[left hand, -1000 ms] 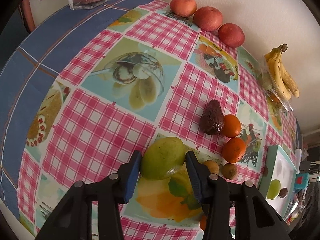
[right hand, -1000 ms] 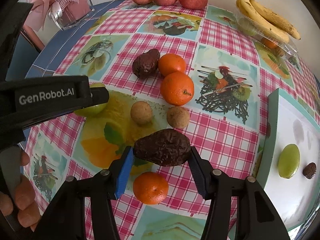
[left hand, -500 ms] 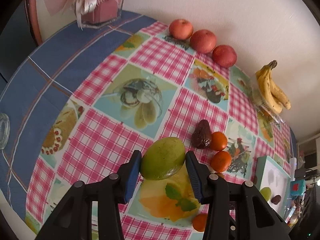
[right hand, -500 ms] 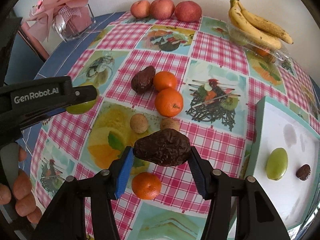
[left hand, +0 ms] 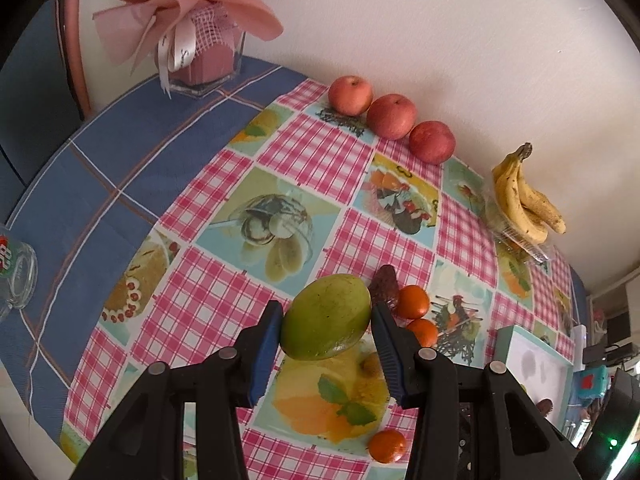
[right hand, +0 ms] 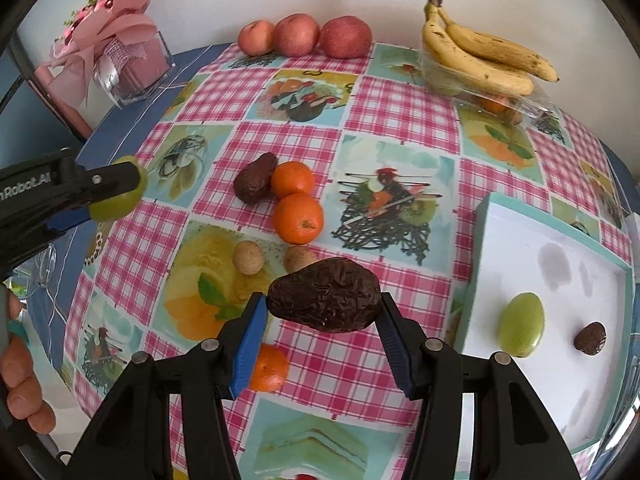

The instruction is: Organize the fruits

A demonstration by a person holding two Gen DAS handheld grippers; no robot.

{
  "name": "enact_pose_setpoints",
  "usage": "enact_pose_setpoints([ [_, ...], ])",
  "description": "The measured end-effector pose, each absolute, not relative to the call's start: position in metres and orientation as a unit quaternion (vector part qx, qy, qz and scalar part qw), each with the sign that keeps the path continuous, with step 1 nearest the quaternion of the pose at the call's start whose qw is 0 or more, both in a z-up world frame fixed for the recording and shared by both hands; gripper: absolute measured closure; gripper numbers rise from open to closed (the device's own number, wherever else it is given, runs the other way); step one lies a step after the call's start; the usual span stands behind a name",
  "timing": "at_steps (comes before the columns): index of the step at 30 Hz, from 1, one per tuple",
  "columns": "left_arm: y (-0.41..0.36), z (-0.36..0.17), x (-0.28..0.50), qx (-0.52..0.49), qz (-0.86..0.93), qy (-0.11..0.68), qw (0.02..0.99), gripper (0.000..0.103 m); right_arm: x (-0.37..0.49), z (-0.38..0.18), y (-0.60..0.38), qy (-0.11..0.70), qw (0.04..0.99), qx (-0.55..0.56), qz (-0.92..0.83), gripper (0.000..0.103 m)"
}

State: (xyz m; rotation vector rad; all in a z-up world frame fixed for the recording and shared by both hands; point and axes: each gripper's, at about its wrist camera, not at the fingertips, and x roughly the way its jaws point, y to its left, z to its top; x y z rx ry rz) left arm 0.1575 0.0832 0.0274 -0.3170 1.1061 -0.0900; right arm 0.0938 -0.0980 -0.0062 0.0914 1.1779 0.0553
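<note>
My left gripper point(left hand: 326, 330) is shut on a green mango point(left hand: 325, 317) and holds it above the checked tablecloth; the same mango point(right hand: 118, 200) and gripper show at the left of the right wrist view. My right gripper point(right hand: 323, 322) is shut on a dark wrinkled avocado point(right hand: 325, 300), lifted over the cloth. On the table lie a second dark avocado point(right hand: 254, 178), two oranges point(right hand: 298, 217) beside it, two small brown fruits point(right hand: 249, 257) and a third orange point(right hand: 269, 368) under the right gripper's left finger. A white tray point(right hand: 560, 360) at the right holds a green fruit point(right hand: 521, 324) and a small dark fruit point(right hand: 590, 338).
Three red apples point(right hand: 304, 36) line the wall at the back. Bananas point(right hand: 480, 56) rest on a clear plastic box at the back right. A pink gift box with a bow point(left hand: 200, 48) stands at the back left. A glass point(left hand: 16, 272) sits on the blue cloth. A person's fingers point(right hand: 24, 392) show lower left.
Both grippers have risen with their fruit, so the table looks farther away. The mango and the avocado stay clamped as before.
</note>
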Motion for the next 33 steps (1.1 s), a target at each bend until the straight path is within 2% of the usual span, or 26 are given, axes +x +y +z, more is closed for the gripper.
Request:
enact_pose_setpoints([
  [13,0.047,0.042,0.151,-0.115,-0.05,0.513,0.849,0.055,0.087,0.002,-0.149,0.547,0.833,0.077,-0.009,0.046],
  [33,-0.057,0.059,0.126,-0.027,-0.144,0.501,0.853,0.056,0.047,0.025,-0.264,0.51,0.841,0.147,-0.104,0.046],
])
